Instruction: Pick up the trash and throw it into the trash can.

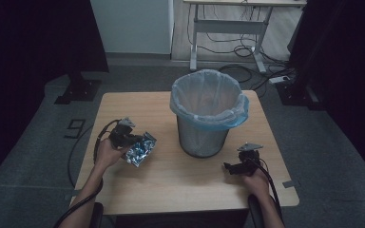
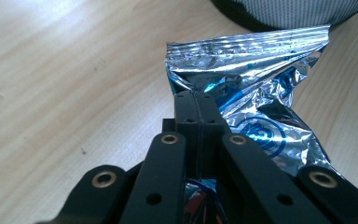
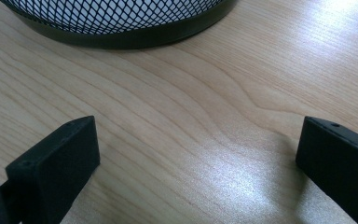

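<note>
Room, dim overall. Floor (image 1: 313,142): grey carpet, visible on all sides of the work table. Work table (image 1: 171,180): light wood top with rounded corners. Far wall (image 1: 133,23): pale panel, centre-left. Black curtains (image 1: 28,38) hang at left and right edges. Far desk (image 1: 228,23): white metal frame on 2 legs, with cables (image 1: 242,47) and a power strip (image 1: 279,79) on the floor beneath. Black stand base (image 1: 78,90) at left.

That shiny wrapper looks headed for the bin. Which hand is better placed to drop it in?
The left. The left gripper is already shut on the foil wrapper, just beside the lined mesh bin. The right gripper is open and holds nothing.
</note>
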`<move>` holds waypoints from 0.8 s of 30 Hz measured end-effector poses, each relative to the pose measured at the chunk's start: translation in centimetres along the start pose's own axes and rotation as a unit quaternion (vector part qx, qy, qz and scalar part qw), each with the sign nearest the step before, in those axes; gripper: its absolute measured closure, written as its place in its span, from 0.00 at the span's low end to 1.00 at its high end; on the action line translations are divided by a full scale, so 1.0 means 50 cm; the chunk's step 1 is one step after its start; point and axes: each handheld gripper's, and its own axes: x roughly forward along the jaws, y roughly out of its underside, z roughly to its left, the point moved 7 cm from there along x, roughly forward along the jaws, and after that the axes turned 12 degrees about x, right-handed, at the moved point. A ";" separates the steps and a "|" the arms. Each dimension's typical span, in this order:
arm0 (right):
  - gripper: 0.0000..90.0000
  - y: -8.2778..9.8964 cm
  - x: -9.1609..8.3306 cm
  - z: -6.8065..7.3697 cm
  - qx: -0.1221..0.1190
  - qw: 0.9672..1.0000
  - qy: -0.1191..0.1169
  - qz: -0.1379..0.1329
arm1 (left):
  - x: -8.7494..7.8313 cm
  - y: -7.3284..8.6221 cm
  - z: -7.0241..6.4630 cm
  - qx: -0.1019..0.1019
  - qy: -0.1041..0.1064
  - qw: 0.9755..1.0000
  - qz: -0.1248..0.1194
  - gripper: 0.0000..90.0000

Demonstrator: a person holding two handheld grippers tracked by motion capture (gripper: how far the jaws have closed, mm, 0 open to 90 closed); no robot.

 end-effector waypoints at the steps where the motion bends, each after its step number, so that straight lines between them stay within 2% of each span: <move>1: 0.00 0.000 0.000 0.000 0.000 1.000 0.000 0.000 | -0.003 -0.004 0.001 0.000 0.001 1.000 -0.001 1.00; 11: 0.00 0.000 0.000 0.000 -0.001 1.000 0.000 0.000 | -0.044 -0.050 0.013 -0.002 0.014 1.000 -0.005 1.00; 18: 0.00 0.000 0.000 0.000 0.000 1.000 0.000 0.000 | -0.067 -0.079 0.019 0.002 0.017 1.000 -0.008 1.00; 24: 0.00 0.000 0.000 0.000 -0.001 1.000 0.000 0.001 | -0.100 -0.117 0.027 0.005 0.018 1.000 -0.010 1.00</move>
